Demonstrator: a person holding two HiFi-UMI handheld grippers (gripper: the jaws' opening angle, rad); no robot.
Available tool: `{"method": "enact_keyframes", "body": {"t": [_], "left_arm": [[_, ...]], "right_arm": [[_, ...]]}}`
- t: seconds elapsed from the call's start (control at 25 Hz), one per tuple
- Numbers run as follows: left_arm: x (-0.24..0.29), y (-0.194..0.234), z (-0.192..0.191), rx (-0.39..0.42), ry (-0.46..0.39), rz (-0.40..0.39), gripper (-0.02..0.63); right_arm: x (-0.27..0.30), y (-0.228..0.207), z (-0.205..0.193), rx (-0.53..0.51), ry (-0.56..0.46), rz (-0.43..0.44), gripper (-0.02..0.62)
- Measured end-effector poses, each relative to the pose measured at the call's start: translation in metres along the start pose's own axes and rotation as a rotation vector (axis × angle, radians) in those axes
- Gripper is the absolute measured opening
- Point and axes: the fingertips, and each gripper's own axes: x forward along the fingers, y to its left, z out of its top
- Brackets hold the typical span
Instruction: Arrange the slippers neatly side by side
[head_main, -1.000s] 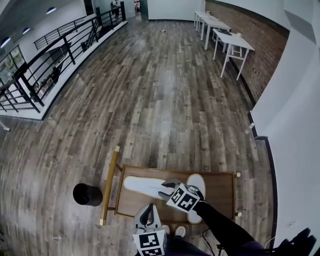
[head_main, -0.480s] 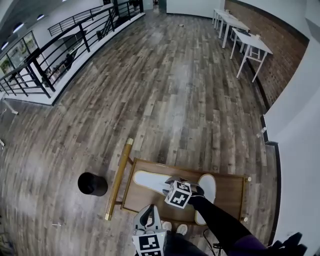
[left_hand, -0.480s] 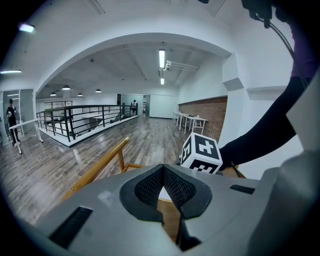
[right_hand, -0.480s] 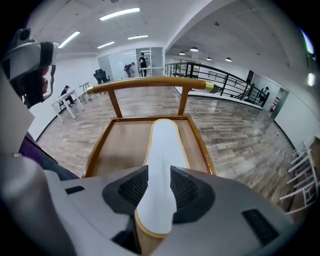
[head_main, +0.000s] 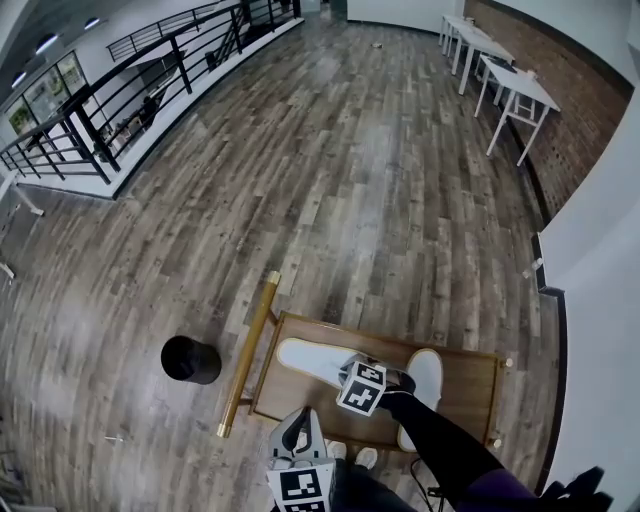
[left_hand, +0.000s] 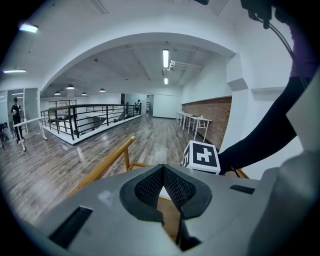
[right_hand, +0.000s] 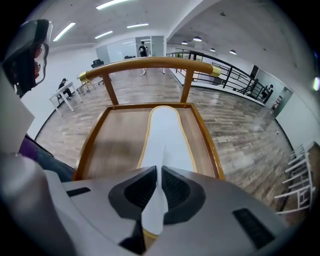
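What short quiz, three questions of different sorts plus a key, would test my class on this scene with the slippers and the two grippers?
1. Short answer: how many white slippers lie on the wooden tray?
2. True or false: the black bin stands on the tray.
3. Multiple choice: which gripper has a slipper between its pads? A) the left gripper B) the right gripper C) both

Key
1. Two.
2. False: it stands on the floor, beside the tray's handle.
3. B: its jaws are closing with the slipper nearer the handle between them. The left gripper is shut and empty.
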Motion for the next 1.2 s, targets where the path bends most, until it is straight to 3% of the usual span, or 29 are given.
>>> {"method": "enact_keyframes", "body": {"t": [0.2, 0.4, 0.6, 0.8, 1.08, 1.2], "left_arm": [[0.001, -0.002, 0.001, -0.012, -0.005, 0.005, 0.000], [0.002, -0.008, 0.003, -0.019, -0.012, -0.004, 0.000], [0.000, -0.015, 0.007, -0.015, -0.020, -0.019, 0.000], [-0.004, -0.023, 0.006, -0.008, -0.029, -0.030, 0.000], [-0.011, -0.024, -0.003, -0.008, -0.029, -0.043, 0.000], [-0.012, -0.021, -0.009, -0.001, -0.020, -0.038, 0.000]], "right_arm": [[-0.008, -0.001, 0.001, -0.003, -0.011, 0.002, 0.014], [-0.032, -0.015, 0.009, -0.054, -0.052, -0.061, 0.012], [-0.063, -0.025, 0.010, -0.203, -0.050, -0.100, 0.012], [-0.088, -0.004, 0.002, -0.510, -0.043, -0.058, 0.012], [-0.100, 0.049, -0.010, -1.182, -0.030, -0.031, 0.012], [-0.091, 0.055, -0.023, -1.383, -0.021, -0.046, 0.012]]}}
